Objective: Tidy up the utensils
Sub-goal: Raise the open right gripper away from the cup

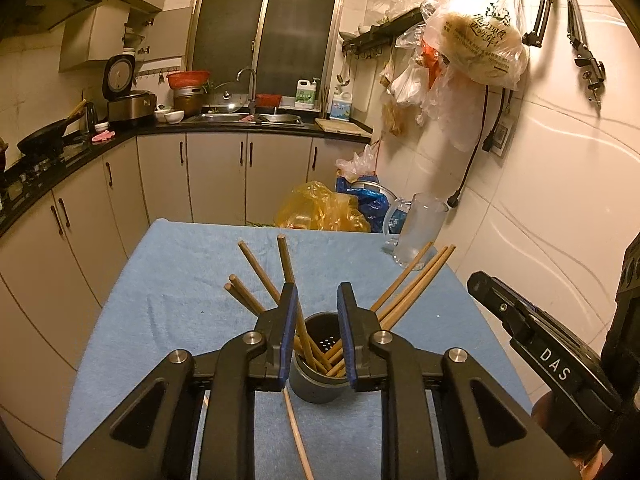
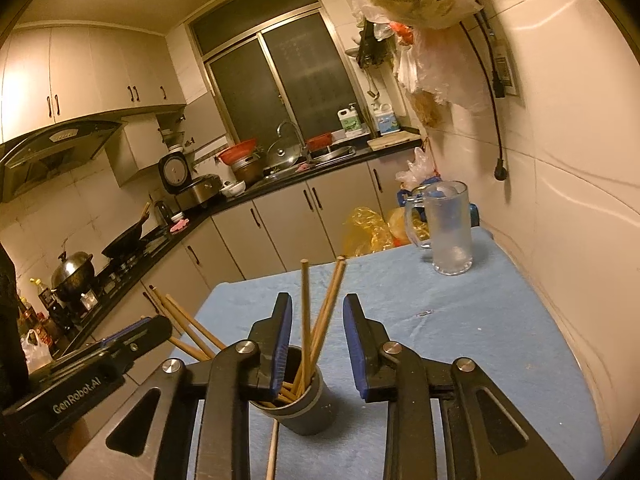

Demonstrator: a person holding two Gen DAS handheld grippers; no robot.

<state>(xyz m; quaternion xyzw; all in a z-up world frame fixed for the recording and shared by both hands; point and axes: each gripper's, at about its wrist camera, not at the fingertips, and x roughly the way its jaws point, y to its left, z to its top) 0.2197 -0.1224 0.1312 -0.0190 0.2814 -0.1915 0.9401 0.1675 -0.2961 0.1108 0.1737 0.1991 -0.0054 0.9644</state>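
Several chopsticks (image 1: 308,336) stand in a grey holder (image 1: 318,380); both tools, left tool (image 1: 317,334) and right tool (image 2: 317,346), hover apart, empty, above it.

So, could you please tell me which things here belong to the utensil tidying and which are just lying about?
Part of the job:
- chopsticks
- holder
- loose chopstick on the cloth

Just lying about:
- glass mug
- blue cloth
- plastic bags on the floor

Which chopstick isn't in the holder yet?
The single chopstick lying flat on the blue cloth, just in front of the dark holder and running toward the camera. All the others stand tilted inside the holder.
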